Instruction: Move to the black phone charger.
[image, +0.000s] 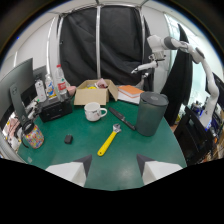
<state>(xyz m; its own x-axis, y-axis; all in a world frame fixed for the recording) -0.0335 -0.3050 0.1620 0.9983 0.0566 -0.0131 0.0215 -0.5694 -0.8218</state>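
Note:
The black phone charger (68, 139) is a small dark block lying on the green table (95, 165), left of the yellow-handled wrench (108, 141) and well ahead of my left finger. My gripper (113, 170) is open, its two pale fingertips (75, 171) apart with only bare green table between them. The charger sits beyond and to the left of the fingers, with a clear gap between them.
A white mug (94, 111) stands past the wrench, a tall dark grey cylinder (151, 113) on the right, a cardboard box (94, 92) at the back. A colourful jar (33, 136) and a black box (55, 109) are on the left. A white robot arm (175, 47) stands behind.

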